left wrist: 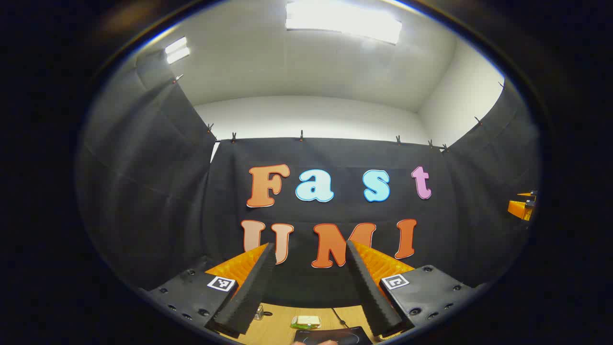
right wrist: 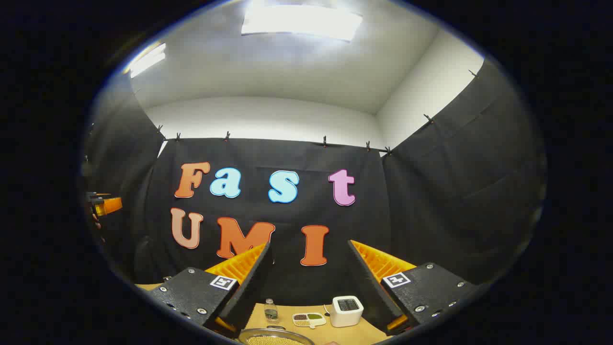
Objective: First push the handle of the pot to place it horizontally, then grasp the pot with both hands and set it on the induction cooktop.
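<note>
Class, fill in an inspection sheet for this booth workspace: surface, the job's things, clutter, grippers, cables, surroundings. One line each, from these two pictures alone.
Surface: wooden table, low in both views.
Job's things: pot, its rim at the bottom edge of the right gripper view, handle unseen; dark induction cooktop on the table.
Clutter: small bottle, divided dish, white box-shaped device.
Grippers: left gripper and right gripper both open, raised, holding nothing.
Cables: a thin dark cable near the cooktop.
Surroundings: black cloth walls, ceiling lights.
</note>
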### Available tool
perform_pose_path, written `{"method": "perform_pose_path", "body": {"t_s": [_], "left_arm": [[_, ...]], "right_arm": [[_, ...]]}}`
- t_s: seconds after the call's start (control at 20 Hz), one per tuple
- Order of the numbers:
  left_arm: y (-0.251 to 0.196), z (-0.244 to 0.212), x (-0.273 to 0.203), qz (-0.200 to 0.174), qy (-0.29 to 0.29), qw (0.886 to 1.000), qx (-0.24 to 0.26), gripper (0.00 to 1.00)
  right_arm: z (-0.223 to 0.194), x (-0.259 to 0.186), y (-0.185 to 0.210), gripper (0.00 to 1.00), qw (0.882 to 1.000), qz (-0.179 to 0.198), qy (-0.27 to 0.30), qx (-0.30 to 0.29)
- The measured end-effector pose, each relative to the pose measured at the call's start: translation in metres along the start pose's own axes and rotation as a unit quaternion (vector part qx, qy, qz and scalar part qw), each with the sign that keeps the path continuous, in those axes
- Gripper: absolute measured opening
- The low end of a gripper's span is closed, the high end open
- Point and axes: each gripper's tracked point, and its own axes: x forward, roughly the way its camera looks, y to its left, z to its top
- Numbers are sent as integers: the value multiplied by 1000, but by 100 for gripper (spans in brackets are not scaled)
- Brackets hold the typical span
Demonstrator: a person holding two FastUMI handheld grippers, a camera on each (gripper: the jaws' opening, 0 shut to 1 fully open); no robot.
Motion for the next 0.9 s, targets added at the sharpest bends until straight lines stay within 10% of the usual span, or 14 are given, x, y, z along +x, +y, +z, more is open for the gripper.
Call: {"method": "perform_pose_path", "body": {"t_s": [0.9], "left_arm": [[-11, -13, 17, 3, 1, 1000, -9, 95]], "right_arm": [[-27, 13, 38, 95, 999, 49, 6, 0]]}}
